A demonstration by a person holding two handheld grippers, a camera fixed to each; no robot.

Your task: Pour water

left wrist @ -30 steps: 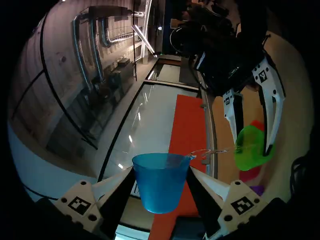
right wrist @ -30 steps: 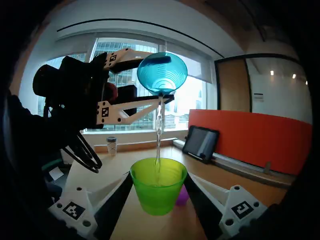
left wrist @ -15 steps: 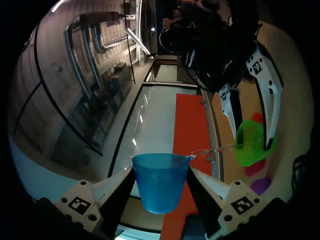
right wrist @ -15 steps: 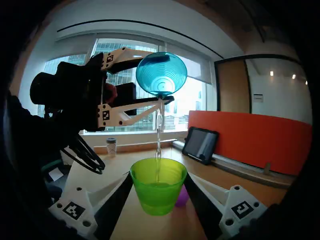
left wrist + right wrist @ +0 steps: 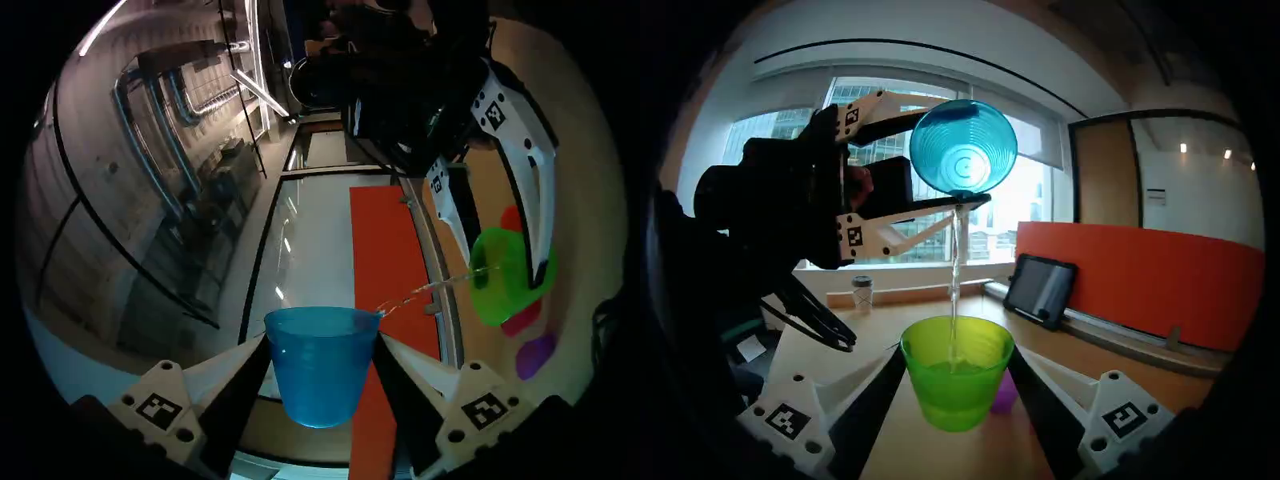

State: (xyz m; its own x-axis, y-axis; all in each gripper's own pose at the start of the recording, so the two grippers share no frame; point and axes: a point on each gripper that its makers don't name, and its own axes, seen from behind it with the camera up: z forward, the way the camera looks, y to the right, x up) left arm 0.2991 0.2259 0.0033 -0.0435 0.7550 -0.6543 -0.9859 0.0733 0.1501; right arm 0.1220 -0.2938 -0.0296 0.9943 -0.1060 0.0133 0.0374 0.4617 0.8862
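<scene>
Two handheld grippers are pouring water between plastic cups above a wooden table [image 5: 960, 456]. The left gripper [image 5: 322, 342] holds a blue cup [image 5: 322, 370], its jaws clenched on the cup's two sides. In the right gripper view this cup is raised high and tipped nearly onto its side, with its mouth facing the camera.

A thin stream of water [image 5: 954, 272] falls from its lower rim. It drops into a green cup [image 5: 957, 374] directly below. The right gripper [image 5: 957, 352] is grasping the green cup, its jaws pressing on both sides, and holds it upright just above the table. The green cup looks about a third full.

The step in hand appears to be the pour itself, probably near its end, since the ribbed bottom of the blue cup shows through. The next move likely calls for holding the green cup steady under the stream. After the last water drains, the blue cup would be rolled back upright.

A purple object [image 5: 1006, 392] sits just behind the green cup. A dark tablet [image 5: 1042, 286] leans near an orange partition [image 5: 1152, 272]. A small lidded cup [image 5: 863, 290] stands by the window [image 5: 880, 104].

No brand or readable words appear. The only printed marks are black-and-white square markers [image 5: 785, 422] on the grippers' fingers.
</scene>
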